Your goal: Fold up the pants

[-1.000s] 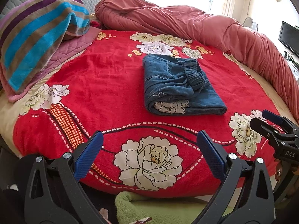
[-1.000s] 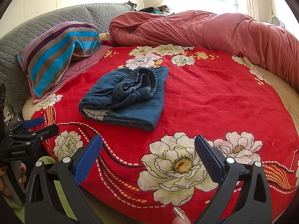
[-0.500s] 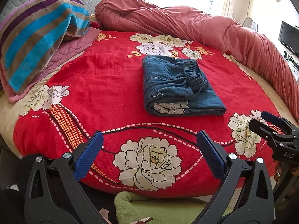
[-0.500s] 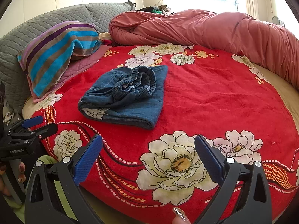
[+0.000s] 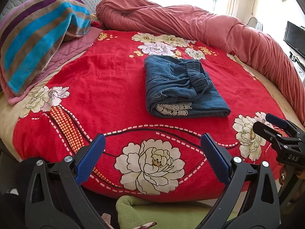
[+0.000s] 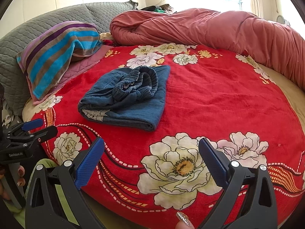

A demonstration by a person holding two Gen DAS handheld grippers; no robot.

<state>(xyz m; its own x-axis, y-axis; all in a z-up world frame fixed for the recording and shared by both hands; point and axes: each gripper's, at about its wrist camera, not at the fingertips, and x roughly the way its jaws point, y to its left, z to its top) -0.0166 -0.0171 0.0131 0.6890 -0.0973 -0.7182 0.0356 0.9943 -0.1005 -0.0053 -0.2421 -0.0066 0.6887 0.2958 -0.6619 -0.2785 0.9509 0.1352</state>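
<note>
I hold both sets of tongs spread wide and empty at the bed's near edge, left gripper [image 5: 152, 158] and right gripper [image 6: 151, 161], with the folded denim pants [image 5: 181, 89] lying ahead mid-blanket [image 5: 106, 87], long axis near-to-far, slightly nearer my left.

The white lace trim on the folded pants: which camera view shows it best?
The left wrist view. There the lace trim faces the camera at the near end of the folded pants, and its pattern is readable. The right wrist view shows the same trim from the side, at the left corner, narrower and partly tucked under the denim.
</note>
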